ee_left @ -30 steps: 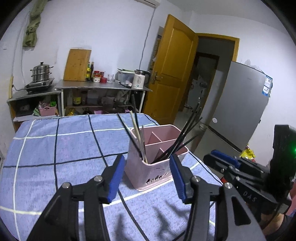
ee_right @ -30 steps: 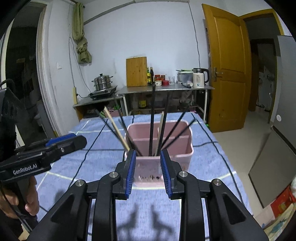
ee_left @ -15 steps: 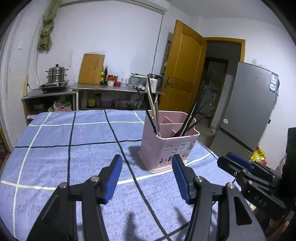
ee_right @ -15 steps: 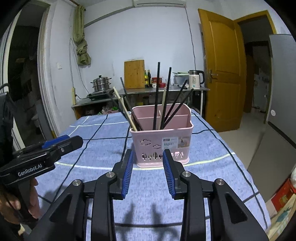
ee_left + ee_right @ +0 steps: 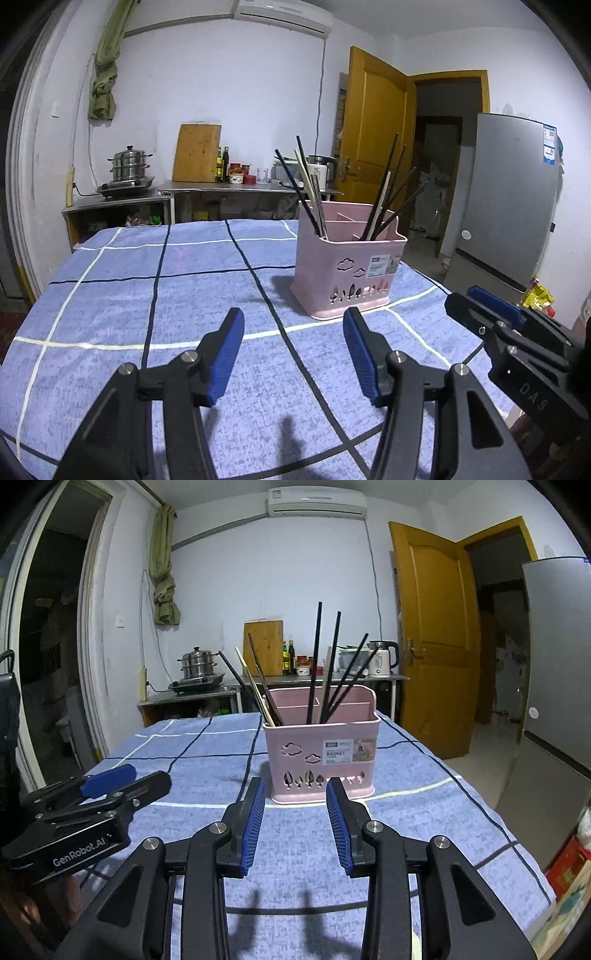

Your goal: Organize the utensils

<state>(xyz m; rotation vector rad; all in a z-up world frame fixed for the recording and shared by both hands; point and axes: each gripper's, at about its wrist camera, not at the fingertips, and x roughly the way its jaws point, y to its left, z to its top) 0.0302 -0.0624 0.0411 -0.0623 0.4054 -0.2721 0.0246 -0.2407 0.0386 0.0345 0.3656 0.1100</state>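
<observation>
A pink utensil basket [image 5: 347, 273] [image 5: 321, 753] stands upright on the blue checked tablecloth [image 5: 110, 295] [image 5: 207, 760]. Several black chopsticks [image 5: 384, 192] [image 5: 316, 657] and pale wooden ones [image 5: 308, 188] [image 5: 255, 686] lean out of its compartments. My left gripper [image 5: 293, 321] hovers low over the cloth, short of the basket and slightly to its left. It is open and holds nothing. My right gripper [image 5: 295, 790] faces the basket's front wall from a short way off, also open and holding nothing. Each gripper shows in the other's view, the right gripper [image 5: 461, 299] and the left gripper [image 5: 147, 777].
A metal counter along the back wall carries a steamer pot [image 5: 129, 166], a cutting board [image 5: 197, 153], bottles and a kettle [image 5: 382, 659]. An orange door [image 5: 432, 635] stands open on the right, beside a grey fridge [image 5: 513, 206]. The table's right edge runs close behind the basket.
Both grippers have drawn back from the basket and sunk toward the cloth, so the basket now stands farther ahead. The right gripper's jaws have widened.
</observation>
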